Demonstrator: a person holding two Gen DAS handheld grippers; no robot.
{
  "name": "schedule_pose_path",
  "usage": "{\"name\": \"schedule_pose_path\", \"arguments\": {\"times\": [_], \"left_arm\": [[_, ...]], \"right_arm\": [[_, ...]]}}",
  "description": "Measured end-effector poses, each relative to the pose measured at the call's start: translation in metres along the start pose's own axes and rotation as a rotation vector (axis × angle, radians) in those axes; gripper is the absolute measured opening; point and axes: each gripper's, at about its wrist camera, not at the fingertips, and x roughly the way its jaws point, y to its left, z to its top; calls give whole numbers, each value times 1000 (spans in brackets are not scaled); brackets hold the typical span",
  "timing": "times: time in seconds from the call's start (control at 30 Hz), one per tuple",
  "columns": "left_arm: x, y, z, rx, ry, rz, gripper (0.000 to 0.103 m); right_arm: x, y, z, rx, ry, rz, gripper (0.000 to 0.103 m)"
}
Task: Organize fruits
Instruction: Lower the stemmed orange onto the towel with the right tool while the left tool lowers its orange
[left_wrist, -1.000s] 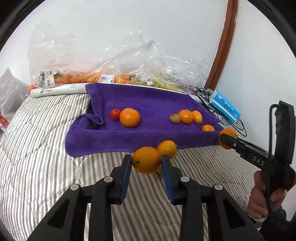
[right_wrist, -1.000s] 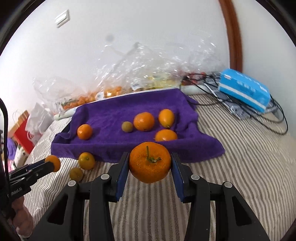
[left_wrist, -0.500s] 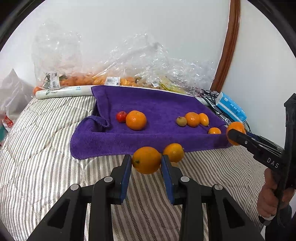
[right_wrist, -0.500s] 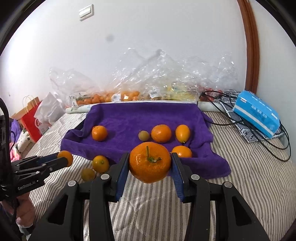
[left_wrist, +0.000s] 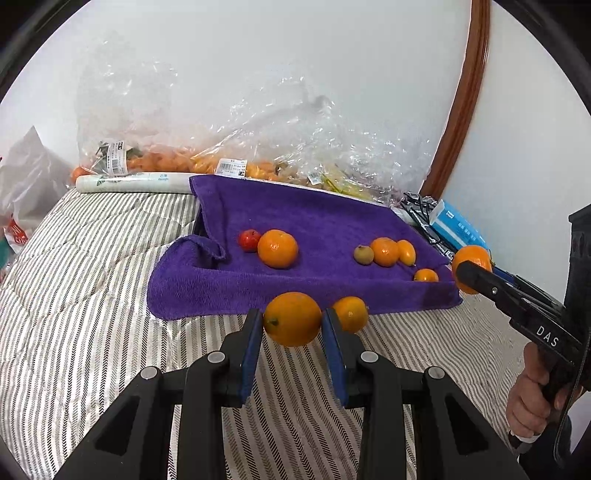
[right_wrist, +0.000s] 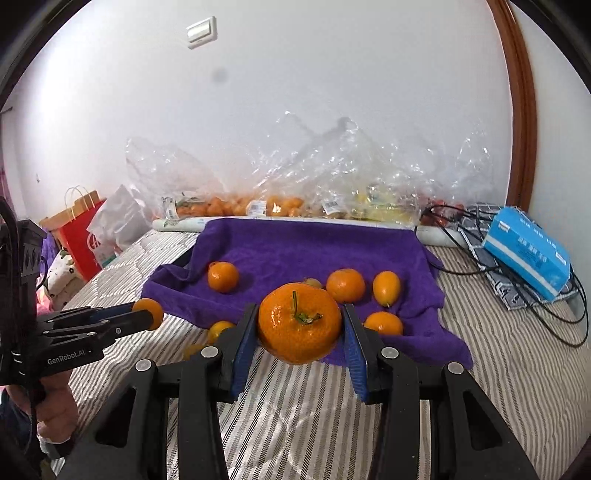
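Seen from the left wrist, the left gripper (left_wrist: 291, 325) pinches a smooth oval orange citrus fruit (left_wrist: 292, 318) between its blue pads above the striped quilt, just short of the purple terry towel (left_wrist: 317, 229), exactly as a second ago, while the right gripper's black fingers with their fruit now sit higher at the right edge. From the right wrist, the right gripper (right_wrist: 300, 332) clamps a round stemmed mandarin (right_wrist: 299, 322) before the towel; the view has tilted up, showing more wall and a white switch plate (right_wrist: 201, 32).
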Motion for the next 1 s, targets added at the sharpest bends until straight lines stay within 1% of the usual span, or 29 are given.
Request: {"name": "schedule_pose_path", "arguments": {"times": [0.1,0.23,0.37,0.5,0.63,0.73,0.8,0.9,0.97,1.0], "left_arm": [[-1,1,4,-11,-1,5,31],[-3,5,14,-54,-16,-27,31],[-1,0,32,-37,-42,-21,31],[11,-2,51,-42,-54,-8,31],[30,-2,67,-59,-52,3,31],[45,-6,76,-58,-50,-1,31],[55,-9,78,-56,-44,-4,31],[64,-8,71,-57,-35,-12,31],[68,-5,67,-73,-26,18,31],[69,-1,65,-93,-25,13,31]], "right_arm": [[0,2,6,-27,-5,-5,44],[2,0,19,-58,-13,-16,44],[8,-5,35,-66,-35,-27,44],[17,-11,51,-56,-66,-35,44],[33,-14,62,-63,-72,-29,44],[46,-16,62,-66,-59,-21,44],[56,-21,57,-53,-35,-11,44],[65,-28,47,-45,-4,-19,44],[67,-35,43,-33,3,-33,44],[68,-39,41,-16,8,-31,44]]}}
